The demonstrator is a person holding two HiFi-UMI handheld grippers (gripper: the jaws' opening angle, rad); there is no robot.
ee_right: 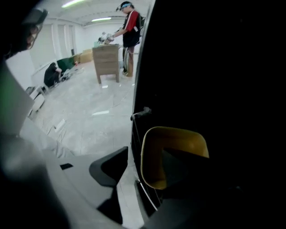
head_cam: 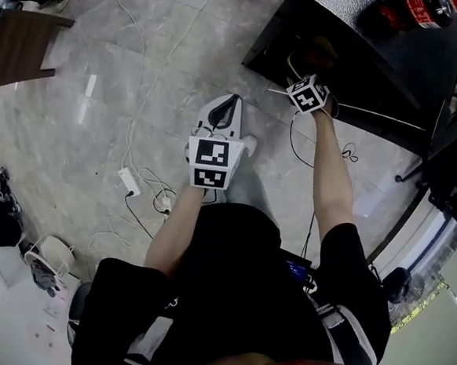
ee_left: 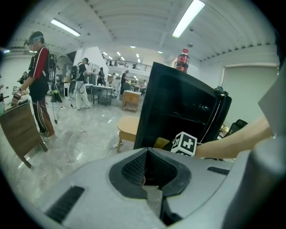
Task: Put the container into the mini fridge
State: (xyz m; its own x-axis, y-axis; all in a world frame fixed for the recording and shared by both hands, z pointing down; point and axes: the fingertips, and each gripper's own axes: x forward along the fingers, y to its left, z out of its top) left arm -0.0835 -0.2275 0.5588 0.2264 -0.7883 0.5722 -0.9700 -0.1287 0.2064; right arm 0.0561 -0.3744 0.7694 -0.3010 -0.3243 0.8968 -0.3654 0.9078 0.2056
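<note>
The black mini fridge [head_cam: 376, 56] stands at the upper right with its front open. A yellow container [ee_right: 172, 154] sits inside it on a wire shelf, and shows dimly in the head view [head_cam: 314, 54] and in the left gripper view [ee_left: 161, 143]. My right gripper [ee_right: 143, 157] reaches into the fridge, open. The container's near wall stands between its jaws, and the left pad [ee_right: 109, 170] is clear of the wall. In the head view the right gripper [head_cam: 309, 85] is at the fridge's opening. My left gripper [head_cam: 224, 111] hangs over the floor left of the fridge, shut and empty [ee_left: 149, 156].
A cola bottle [head_cam: 419, 5] stands on top of the fridge. Cables and a power strip [head_cam: 128, 182] lie on the floor to the left. A wooden panel [head_cam: 13, 45] is at the far left. A low round wooden table [ee_left: 127, 127] stands beside the fridge. People [ee_left: 38, 80] stand farther off.
</note>
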